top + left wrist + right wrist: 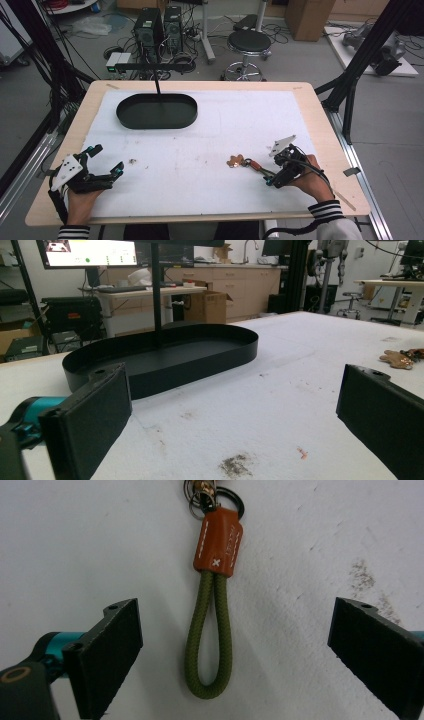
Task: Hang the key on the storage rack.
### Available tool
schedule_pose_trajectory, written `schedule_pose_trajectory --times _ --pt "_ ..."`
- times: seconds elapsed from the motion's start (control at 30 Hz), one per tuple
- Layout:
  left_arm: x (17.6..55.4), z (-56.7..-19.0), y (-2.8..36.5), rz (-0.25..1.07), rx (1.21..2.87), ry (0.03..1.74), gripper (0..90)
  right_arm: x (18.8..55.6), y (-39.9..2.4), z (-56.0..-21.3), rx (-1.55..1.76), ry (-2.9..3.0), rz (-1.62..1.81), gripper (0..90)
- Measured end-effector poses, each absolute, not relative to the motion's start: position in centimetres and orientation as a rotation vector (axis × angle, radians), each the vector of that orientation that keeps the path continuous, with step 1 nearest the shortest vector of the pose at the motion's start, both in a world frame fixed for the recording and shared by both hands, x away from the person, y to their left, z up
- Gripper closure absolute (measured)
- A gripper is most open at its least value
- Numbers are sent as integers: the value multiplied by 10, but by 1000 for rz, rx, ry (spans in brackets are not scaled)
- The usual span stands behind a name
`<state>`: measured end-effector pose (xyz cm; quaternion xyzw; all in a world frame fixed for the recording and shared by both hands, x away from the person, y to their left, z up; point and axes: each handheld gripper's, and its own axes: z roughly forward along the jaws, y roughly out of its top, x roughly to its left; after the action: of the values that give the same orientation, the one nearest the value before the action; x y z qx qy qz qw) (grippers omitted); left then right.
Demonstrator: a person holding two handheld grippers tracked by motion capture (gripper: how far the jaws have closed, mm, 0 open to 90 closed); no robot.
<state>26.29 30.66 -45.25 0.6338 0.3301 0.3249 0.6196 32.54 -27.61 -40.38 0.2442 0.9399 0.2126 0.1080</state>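
Basically a keychain (212,610): soft olive cord loop, stitched leather tab, metal rings, light and floppy, lying flat on the bench (210,135) right of centre. Best hold looks like mid-loop. Right gripper (235,655) spread astride it; left gripper (102,165) spread, idle near-left. Black tray (157,111) far-left.

lab: computer towers (159,29), cables on floor, monitor (90,252), workbenches.

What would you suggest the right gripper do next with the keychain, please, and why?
Probably ease down and close on the green cord loop. The right gripper is open, and the loop lies flat on the white table cover between its jaws, untouched, below the brown leather tab. The left gripper rests open, far off.
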Motion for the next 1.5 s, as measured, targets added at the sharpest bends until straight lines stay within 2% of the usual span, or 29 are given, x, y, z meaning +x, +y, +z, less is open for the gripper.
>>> schedule_pose_trajectory --times 0.1,0.13,0.43,0.47,0.5,0.53,0.77,1.3,1.5 --pt "263 -452 307 747 1459 760 17 327 -275 -405 717 2780 607 69" --pt "263 -452 307 747 1459 760 17 328 -274 -405 719 2801 591 130" --pt "263 -452 306 747 1459 763 17 332 -269 -406 714 2875 547 244" --pt "263 -452 306 747 1459 763 17 334 -268 -406 703 2894 534 286" --pt "263 -452 306 747 1459 763 17 334 -268 -406 703 2894 534 286" --pt "263 -452 307 746 1459 764 17 336 -267 -406 710 2906 529 346" --pt "263 -452 307 745 1457 765 17 339 -264 -405 722 2941 490 452" --pt "264 -452 307 744 1459 765 17 341 -265 -406 734 2978 450 565" --pt "264 -452 307 743 1460 765 17 341 -264 -406 707 2980 417 647"
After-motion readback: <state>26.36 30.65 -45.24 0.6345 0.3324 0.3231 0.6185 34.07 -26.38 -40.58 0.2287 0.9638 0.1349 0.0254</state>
